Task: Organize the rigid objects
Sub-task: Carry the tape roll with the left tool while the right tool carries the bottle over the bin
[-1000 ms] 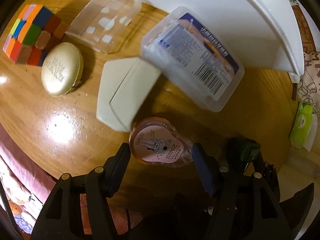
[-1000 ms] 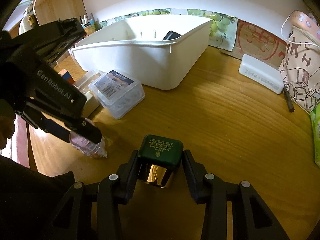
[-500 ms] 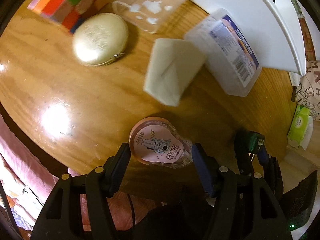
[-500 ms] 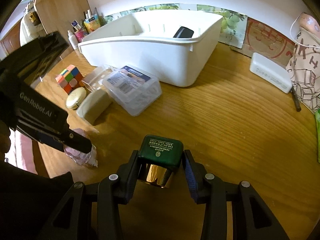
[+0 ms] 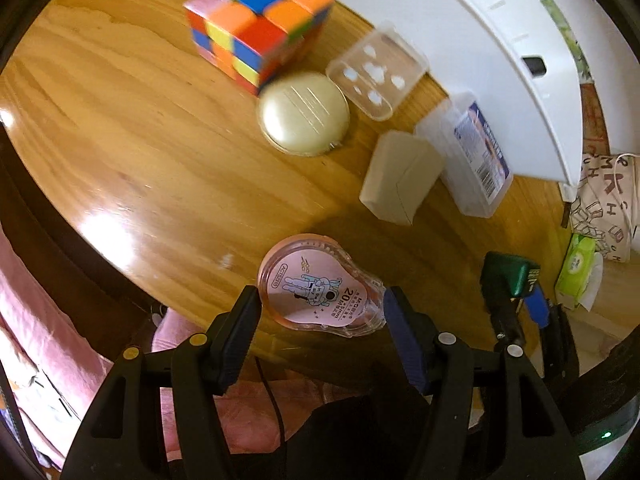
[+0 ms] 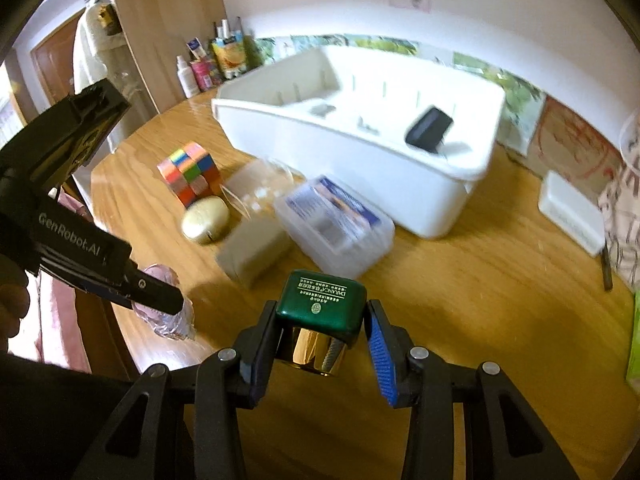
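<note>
Left tongs (image 5: 320, 304) clamp pink "M&G 20" tape dispenser (image 5: 316, 292) | right tongs (image 6: 322, 330) — green "DARLANG" box (image 6: 322, 304)

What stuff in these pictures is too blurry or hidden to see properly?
- Small grey bits in the white bin, right wrist view: blurred, unidentifiable.
- Bin's inside, left wrist view: hidden by its own wall.
- Clear labelled box, right wrist view: print smeared.
- Pink tape dispenser, right wrist view: mostly hidden behind the left gripper.
- Green-capped bottle: lower part hidden between the right gripper fingers.
</note>
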`<state>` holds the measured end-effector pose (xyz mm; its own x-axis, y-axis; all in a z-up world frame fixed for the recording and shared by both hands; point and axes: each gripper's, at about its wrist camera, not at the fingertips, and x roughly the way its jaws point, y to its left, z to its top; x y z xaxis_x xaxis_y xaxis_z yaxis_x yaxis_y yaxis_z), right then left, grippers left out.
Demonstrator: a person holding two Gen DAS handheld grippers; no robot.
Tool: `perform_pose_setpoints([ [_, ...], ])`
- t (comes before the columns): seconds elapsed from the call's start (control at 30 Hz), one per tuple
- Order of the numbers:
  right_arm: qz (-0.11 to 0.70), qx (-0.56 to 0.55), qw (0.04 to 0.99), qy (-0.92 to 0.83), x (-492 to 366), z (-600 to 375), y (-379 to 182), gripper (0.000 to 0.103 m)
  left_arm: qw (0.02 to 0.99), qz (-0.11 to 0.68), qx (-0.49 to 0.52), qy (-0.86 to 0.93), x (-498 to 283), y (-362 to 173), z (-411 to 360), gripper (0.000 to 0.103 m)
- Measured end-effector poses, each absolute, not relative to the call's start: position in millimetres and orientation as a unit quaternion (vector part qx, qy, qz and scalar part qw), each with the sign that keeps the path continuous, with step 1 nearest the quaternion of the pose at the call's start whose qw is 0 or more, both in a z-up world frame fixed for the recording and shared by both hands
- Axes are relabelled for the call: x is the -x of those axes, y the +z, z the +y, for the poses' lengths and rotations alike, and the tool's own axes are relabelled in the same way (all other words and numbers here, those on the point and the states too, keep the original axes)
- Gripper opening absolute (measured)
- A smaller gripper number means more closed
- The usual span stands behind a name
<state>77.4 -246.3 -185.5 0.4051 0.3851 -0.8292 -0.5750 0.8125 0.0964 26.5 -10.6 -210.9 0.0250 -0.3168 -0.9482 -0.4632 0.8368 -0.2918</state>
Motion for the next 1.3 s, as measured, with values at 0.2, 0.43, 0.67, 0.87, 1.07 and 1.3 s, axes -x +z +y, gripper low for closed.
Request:
perform_pose_setpoints([
  [0.2,0.438,0.113,0.839,0.301,-83.9,-225.9,-161.4,0.043,0.688,0.675,0.262,0.041,-17.4,-183.5,2.1,0.067],
  [0.43,0.421,0.115,0.850,0.296,-95.0,-207.2,-138.3,0.043,0.735,0.643,0.215,0.018,-36.9,-135.6,1.3,0.067],
  [0.67,0.402,0.100,0.868,0.273,-108.2,-188.0,-117.4,0.043,0.775,0.608,0.174,-0.007,-95.6,-83.4,17.7,0.067],
  [0.87,0.389,0.084,0.883,0.250,-124.4,-172.1,-104.2,0.043,0.793,0.589,0.152,-0.035,-128.6,-68.3,24.4,0.067],
  [1.07,0.380,0.067,0.896,0.220,-142.6,-162.1,-96.6,0.043,0.814,0.564,0.121,-0.071,-162.6,-53.5,28.2,0.067],
  [1.3,0.385,0.046,0.905,0.178,-167.4,-158.9,-101.7,0.043,0.839,0.519,0.106,-0.121,-199.7,-49.0,30.0,0.067],
])
